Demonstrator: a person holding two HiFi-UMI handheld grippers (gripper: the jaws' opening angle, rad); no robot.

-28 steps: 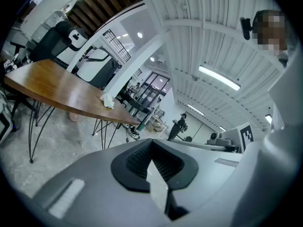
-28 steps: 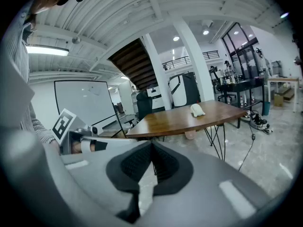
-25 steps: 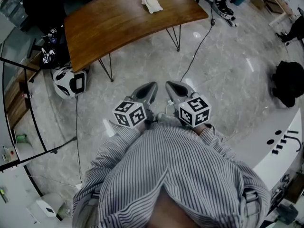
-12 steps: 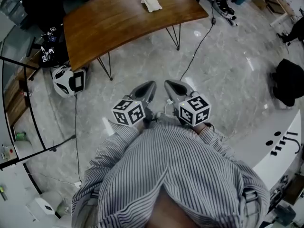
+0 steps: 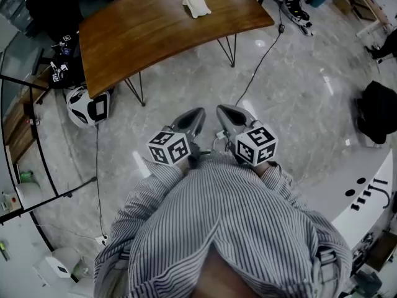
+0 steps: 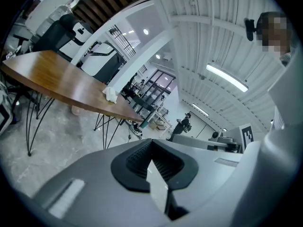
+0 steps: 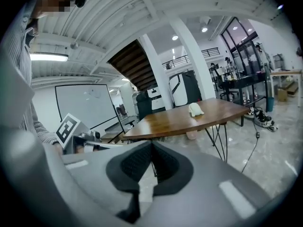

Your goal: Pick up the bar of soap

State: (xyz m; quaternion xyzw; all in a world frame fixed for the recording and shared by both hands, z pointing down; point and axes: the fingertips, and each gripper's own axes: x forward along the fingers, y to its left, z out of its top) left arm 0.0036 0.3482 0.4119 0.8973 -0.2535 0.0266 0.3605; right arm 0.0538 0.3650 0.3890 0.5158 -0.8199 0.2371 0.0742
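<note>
A pale, whitish bar of soap (image 5: 196, 4) lies on the far part of a curved wooden table (image 5: 142, 36), well ahead of me. It also shows small in the left gripper view as the soap (image 6: 111, 94) and in the right gripper view as the soap (image 7: 195, 109). My left gripper (image 5: 197, 113) and right gripper (image 5: 223, 110) are held side by side close to my striped shirt, over the grey floor, far short of the table. Both are shut with nothing between the jaws.
The table stands on thin black hairpin legs (image 5: 231, 47). A black cable (image 5: 260, 61) runs across the marble floor from the table's right end. A white helmet-like object (image 5: 87, 106) sits left of the table. A black bag (image 5: 378, 110) lies at the right, a white counter (image 5: 366, 191) beside me.
The view has shifted slightly; the table and soap sit a little higher and further left. Both grippers stay shut and close together.
</note>
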